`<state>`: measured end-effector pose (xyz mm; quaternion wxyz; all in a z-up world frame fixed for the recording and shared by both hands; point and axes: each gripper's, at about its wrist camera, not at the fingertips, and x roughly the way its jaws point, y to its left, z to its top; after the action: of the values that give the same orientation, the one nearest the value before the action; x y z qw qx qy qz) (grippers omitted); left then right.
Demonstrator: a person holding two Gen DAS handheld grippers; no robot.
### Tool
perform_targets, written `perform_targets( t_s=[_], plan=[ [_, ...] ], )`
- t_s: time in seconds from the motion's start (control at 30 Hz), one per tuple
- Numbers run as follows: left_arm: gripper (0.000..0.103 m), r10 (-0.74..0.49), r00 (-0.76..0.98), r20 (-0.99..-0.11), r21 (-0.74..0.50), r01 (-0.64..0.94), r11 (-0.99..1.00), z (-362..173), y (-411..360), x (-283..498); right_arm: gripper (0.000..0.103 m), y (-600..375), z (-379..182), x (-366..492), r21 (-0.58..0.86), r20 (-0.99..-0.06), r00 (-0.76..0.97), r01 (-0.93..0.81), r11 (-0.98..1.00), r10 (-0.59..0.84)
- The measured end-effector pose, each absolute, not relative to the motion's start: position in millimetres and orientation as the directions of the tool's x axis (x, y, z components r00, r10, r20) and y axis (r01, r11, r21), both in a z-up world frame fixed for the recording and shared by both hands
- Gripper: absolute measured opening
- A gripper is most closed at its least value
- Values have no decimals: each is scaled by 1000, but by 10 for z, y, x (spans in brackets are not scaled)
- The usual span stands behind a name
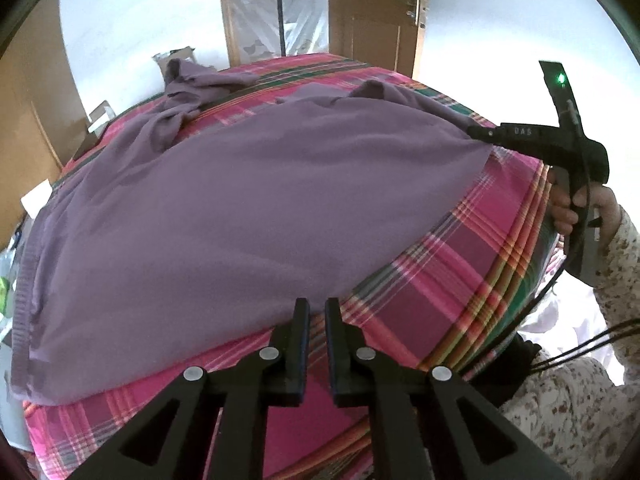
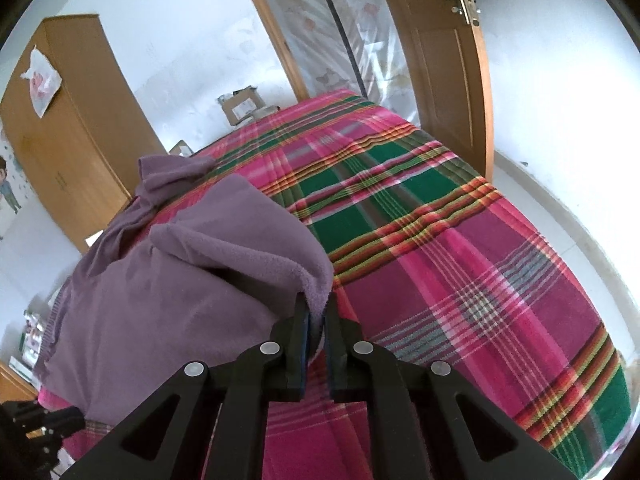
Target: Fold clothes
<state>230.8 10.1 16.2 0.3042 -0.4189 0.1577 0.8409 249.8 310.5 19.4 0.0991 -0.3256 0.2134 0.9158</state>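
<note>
Bedroom, plaid bedspread (image 2: 460,260) on bed: purple sweater (image 1: 240,208) spread flat. R gripper (image 2: 316,312): jaws pinching sweater's fleecy edge, cloth between pads. L gripper (image 1: 316,312): jaws nearly closed, empty, tips just short of near hem. Risk: thin pinch, fabric may slip out w/ any tug; hem could bunch.

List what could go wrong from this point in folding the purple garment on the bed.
1. The right gripper pinches only a thin edge of the purple garment; a tug could pull it free.
2. The left gripper has no cloth between its fingers and sits at the hem, so a one-sided pull may skew the fold.
3. The far sleeve lies bunched on the plaid bedspread and could get folded in crumpled.
</note>
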Motion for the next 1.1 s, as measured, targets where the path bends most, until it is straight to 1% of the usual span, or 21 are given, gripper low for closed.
perform_targets(
  t_s=[0.13, 0.2, 0.3, 0.4, 0.5, 0.6, 0.77, 0.83, 0.87, 0.9, 1.0, 1.1],
  plan=[
    [8, 366, -510, -779, -11, -571, -821, 269, -233, 2211, 9, 3094, 201, 2503, 311, -645, -762, -325, -893, 53],
    [8, 340, -543, -768, -40, -488, -872, 343, -509, 2094, 11, 3106, 199, 2516, 312, -647, -760, -332, -890, 57],
    [8, 313, -577, -755, -119, -350, -929, 426, -970, 1928, 20, 3134, 193, 2542, 320, -649, -758, -345, -882, 61],
    [8, 267, -599, -755, -170, -215, -962, 435, -1366, 1822, 21, 3146, 186, 2565, 325, -651, -757, -349, -879, 60],
    [8, 255, -593, -764, -234, -113, -966, 391, -1673, 1777, 21, 3119, 207, 2582, 311, -653, -754, -356, -881, 74],
    [9, 240, -600, -763, -273, -37, -961, 352, -1893, 1769, 21, 3068, 279, 2640, 282, -640, -760, -368, -886, 113],
    [9, 229, -591, -774, -339, 81, -937, 248, -2169, 1705, 21, 3009, 476, 2779, 252, -582, -794, -383, -889, 177],
    [12, 252, -583, -772, -386, 116, -915, 203, -2251, 1669, 21, 2956, 558, 2787, 250, -557, -813, -357, -900, 168],
    [16, 266, -580, -770, -408, 126, -904, 182, -2285, 1649, 21, 2923, 592, 2778, 250, -548, -821, -341, -906, 158],
    [17, 274, -576, -770, -422, 138, -896, 160, -2308, 1638, 21, 2871, 612, 2737, 247, -544, -827, -319, -915, 142],
    [18, 291, -562, -774, -455, 174, -873, 93, -2368, 1614, 22, 2743, 606, 2580, 229, -559, -822, -282, -932, 111],
    [18, 298, -560, -773, -476, 201, -856, 47, -2420, 1583, 22, 2653, 537, 2448, 266, -575, -817, -242, -933, 48]
  ],
)
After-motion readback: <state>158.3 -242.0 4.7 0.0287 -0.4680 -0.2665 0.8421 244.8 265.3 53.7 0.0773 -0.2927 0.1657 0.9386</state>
